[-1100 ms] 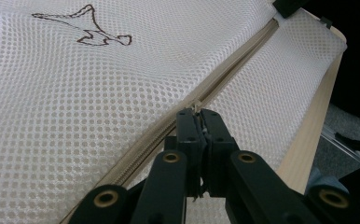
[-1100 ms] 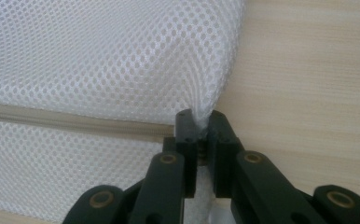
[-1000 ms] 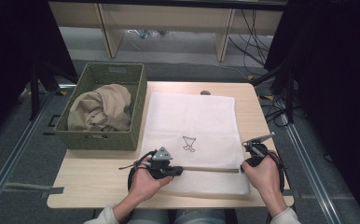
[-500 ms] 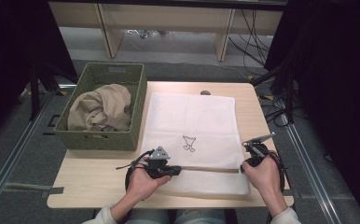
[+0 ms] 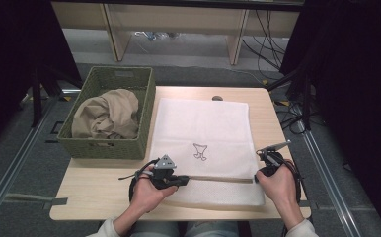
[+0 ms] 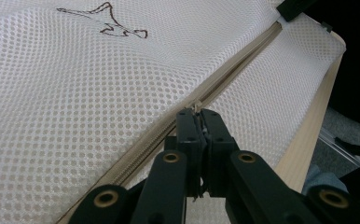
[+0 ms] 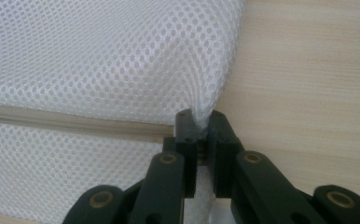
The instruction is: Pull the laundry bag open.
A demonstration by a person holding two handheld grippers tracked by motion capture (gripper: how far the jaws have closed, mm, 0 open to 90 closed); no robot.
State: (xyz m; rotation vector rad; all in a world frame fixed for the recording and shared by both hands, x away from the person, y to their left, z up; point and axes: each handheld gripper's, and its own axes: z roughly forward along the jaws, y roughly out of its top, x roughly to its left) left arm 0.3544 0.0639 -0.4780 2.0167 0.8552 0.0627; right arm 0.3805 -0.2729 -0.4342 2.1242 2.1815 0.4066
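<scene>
Mesh laundry bag, white with a small dark emblem, lies flat across the right half of the desk, its zipper running parallel to the near edge. Left gripper is clamped on the zipper pull; right gripper pinches a fold of mesh at the bag's right edge, beside the zipper's end. Green woven basket holding beige cloth occupies the far-left corner.

Green woven basket sitting at the table's left edge, crumpled beige cloth lying inside, black cables trailing across the floor beyond.
</scene>
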